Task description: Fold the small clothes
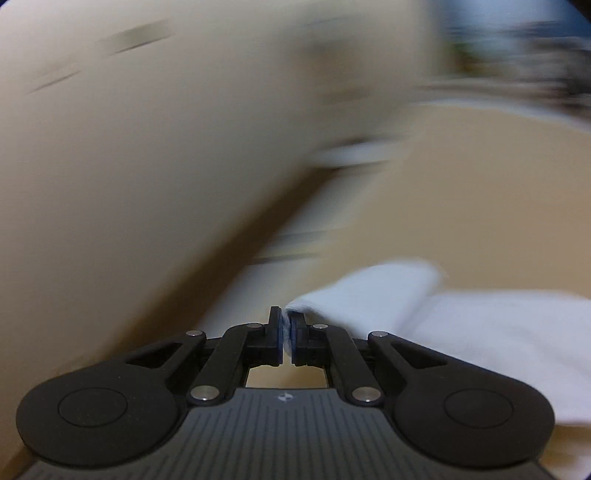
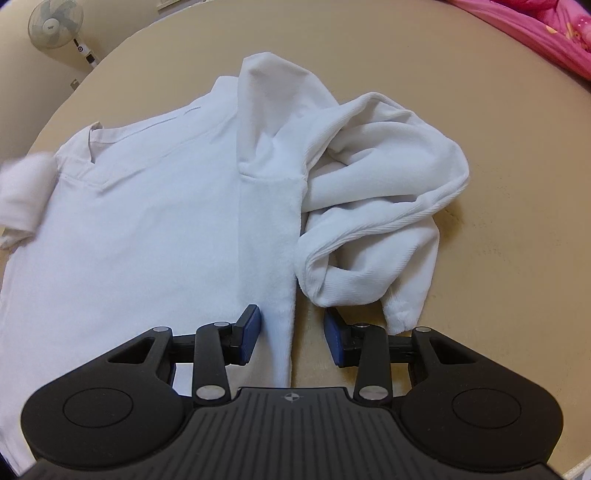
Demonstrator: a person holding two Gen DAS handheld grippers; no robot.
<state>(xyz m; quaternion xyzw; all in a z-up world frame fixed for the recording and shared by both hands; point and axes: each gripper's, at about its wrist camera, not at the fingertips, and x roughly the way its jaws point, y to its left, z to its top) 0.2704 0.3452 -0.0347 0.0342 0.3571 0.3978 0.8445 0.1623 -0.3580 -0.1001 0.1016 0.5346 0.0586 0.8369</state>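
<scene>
Pinching a fold of the soft, light white knit long-sleeved shirt (image 1: 369, 291), left claw (image 1: 284, 332) is closed on it. Right claw (image 2: 291, 332) gapes empty astride the folded side edge on the beige counter (image 2: 498, 240); best hold: the bunched sleeve's cuff.

A: We're in a home here, looks like a bedroom or living room.

B: What gives it away?

A: A beige table (image 2: 498, 258) with a white shirt (image 2: 147, 221) spread on it. Past the table's far left edge, a pedestal fan (image 2: 55, 26) stands against a cream wall (image 2: 22, 88).

B: And off the far right edge?

A: Pink bedding (image 2: 546, 26), patterned. The left wrist view is too blurred to add much.
</scene>
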